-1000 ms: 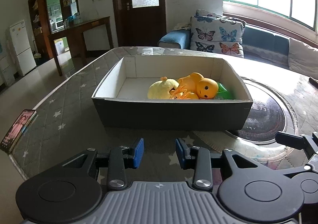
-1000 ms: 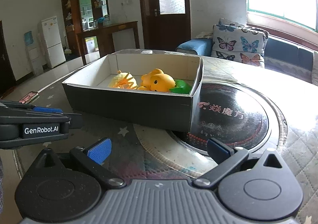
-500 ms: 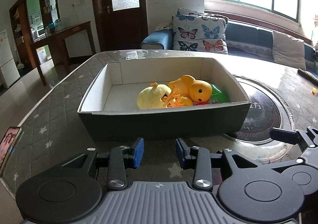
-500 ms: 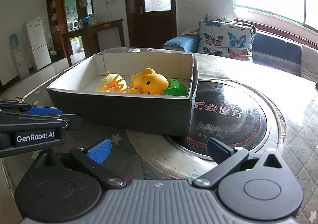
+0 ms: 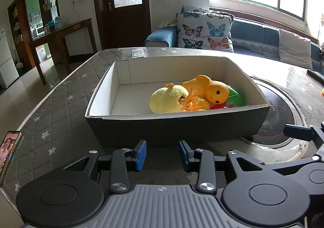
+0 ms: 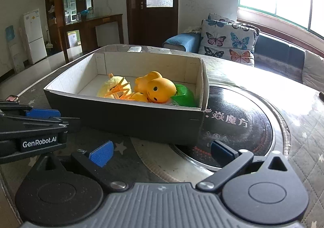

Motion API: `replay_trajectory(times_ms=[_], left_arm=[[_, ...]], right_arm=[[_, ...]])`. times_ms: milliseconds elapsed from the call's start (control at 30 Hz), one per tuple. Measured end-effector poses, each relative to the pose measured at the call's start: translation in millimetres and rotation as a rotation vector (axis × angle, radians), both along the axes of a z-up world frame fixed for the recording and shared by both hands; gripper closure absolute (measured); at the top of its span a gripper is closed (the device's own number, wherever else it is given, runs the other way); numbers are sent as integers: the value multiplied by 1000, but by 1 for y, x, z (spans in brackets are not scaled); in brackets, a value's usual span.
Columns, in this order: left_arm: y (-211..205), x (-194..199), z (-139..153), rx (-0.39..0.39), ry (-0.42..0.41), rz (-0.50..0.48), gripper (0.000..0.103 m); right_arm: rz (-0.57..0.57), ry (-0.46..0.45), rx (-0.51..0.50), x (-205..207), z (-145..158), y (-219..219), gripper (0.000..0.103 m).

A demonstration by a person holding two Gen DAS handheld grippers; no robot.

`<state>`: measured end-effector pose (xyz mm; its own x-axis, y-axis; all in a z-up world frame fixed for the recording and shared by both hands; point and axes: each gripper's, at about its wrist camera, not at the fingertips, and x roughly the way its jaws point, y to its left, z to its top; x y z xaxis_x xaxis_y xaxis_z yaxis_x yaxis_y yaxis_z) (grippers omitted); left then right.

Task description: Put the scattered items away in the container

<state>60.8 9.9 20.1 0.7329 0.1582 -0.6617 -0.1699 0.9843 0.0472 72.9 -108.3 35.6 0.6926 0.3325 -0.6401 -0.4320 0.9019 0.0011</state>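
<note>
A dark cardboard box (image 5: pixel 178 126) with a white inside stands on the table; it also shows in the right wrist view (image 6: pixel 125 114). In it lie a pale yellow plush chick (image 5: pixel 166 100), an orange rubber duck (image 5: pixel 212 90), a green toy (image 5: pixel 235 96) and a red item (image 5: pixel 217 107). The chick (image 6: pixel 111 86), duck (image 6: pixel 160 88) and green toy (image 6: pixel 184 96) show in the right wrist view too. My left gripper (image 5: pixel 162 154) is empty, jaws a narrow gap apart, just before the box's near wall. My right gripper (image 6: pixel 162 150) is wide open and empty, before the box's right corner.
A round black induction plate (image 6: pixel 239 126) is set into the table right of the box. A phone (image 5: pixel 8 147) lies at the table's left edge. A sofa with butterfly cushions (image 5: pixel 204 31) stands behind. The left gripper's body (image 6: pixel 30 136) shows in the right wrist view.
Both views have risen a little, showing more of the box's inside. The jaws have kept their openings. The toys have not moved.
</note>
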Motion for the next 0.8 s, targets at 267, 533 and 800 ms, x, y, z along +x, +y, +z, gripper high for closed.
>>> replay_trajectory(times_ms=[267,533,800], left_arm=[[9,9,-4,-15,31,9,65],[14,19,-11,-23,67,6,65],[17,27,-14,-27,91,2,65]], right_arm=[[-2,24,-20,7,-4,4,0],[-6,47,-35,16,-9,6,0],[-11,68,-51,23,-13,7,0]])
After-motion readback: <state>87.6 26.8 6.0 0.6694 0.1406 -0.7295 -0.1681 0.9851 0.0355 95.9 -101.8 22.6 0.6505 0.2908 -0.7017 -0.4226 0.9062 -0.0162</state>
